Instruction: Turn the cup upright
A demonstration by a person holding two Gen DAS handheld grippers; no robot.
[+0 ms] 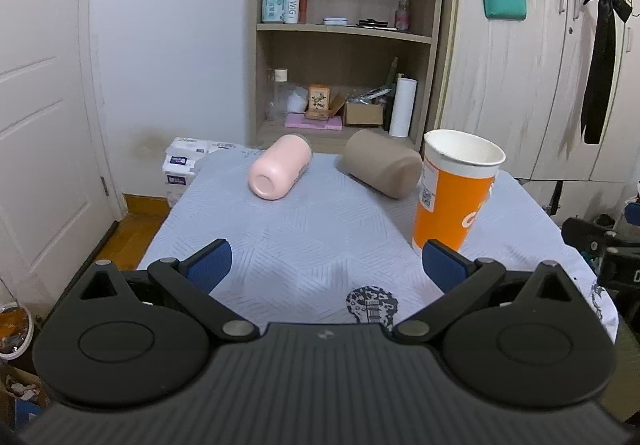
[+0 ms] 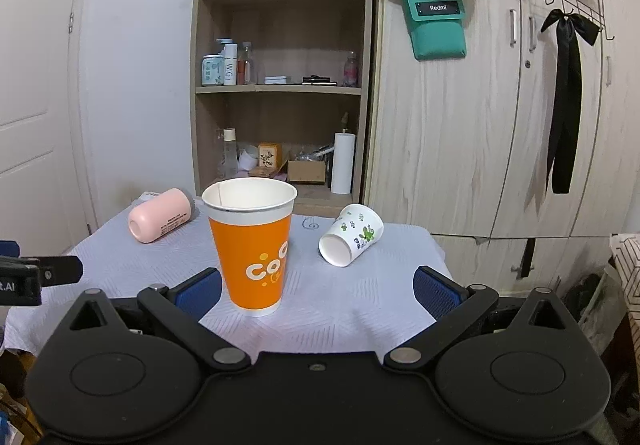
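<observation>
An orange paper cup [image 2: 254,249] stands upright on the table, also seen in the left wrist view [image 1: 456,189]. A pink cup [image 1: 280,167] lies on its side at the far left, also in the right wrist view [image 2: 162,220]. A beige cup [image 1: 382,168] lies on its side beside it. A white paper cup with a floral print [image 2: 351,234] lies on its side at the right. My left gripper [image 1: 326,265] is open and empty, the orange cup just beyond its right finger. My right gripper [image 2: 318,291] is open and empty, the orange cup just past its left finger.
The table wears a pale blue-grey cloth [image 1: 304,245] with a guitar print near the front. A wooden shelf unit [image 2: 280,85] with bottles and boxes stands behind. Wardrobe doors [image 2: 480,125] are at the right, a white door [image 1: 40,125] at the left. Tissue packs [image 1: 182,161] sit by the table's far-left corner.
</observation>
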